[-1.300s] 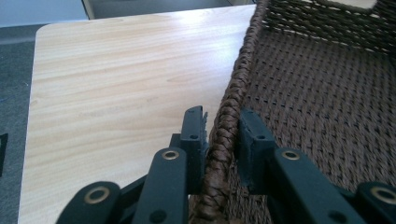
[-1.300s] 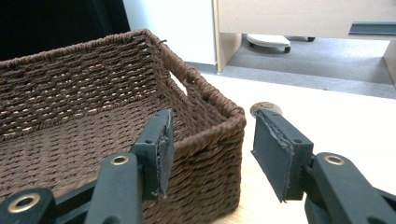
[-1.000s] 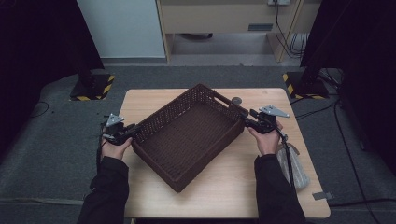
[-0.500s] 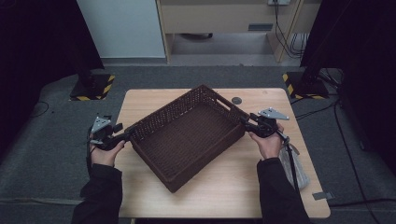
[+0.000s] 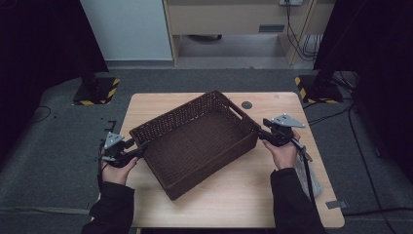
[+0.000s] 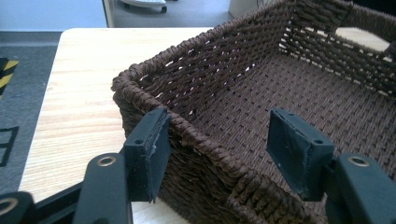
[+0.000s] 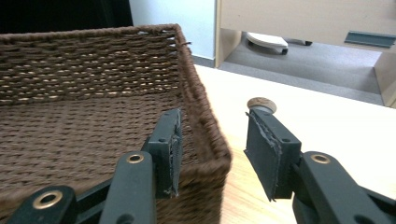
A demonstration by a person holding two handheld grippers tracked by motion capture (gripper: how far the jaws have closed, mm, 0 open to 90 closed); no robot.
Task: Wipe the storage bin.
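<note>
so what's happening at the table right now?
A person is working a brown woven basket on a wooden table with a hand-held gripper in each hand. The left hand-held gripper straddles the basket's rim at one end, jaws standing wide and just opened, pads off the weave. The right hand-held gripper straddles the rim at the opposite end; its jaws have just been closing, but a gap still shows on the outer side. The basket is empty and sits skewed on the table.

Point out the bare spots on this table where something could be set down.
Bare wood lies on the table along the near edge, between the basket and the person's sleeves, and at the far left corner. The far right corner is free around a small round disc. It is crowded by each basket end, where the left gripper and right gripper stand.
</note>
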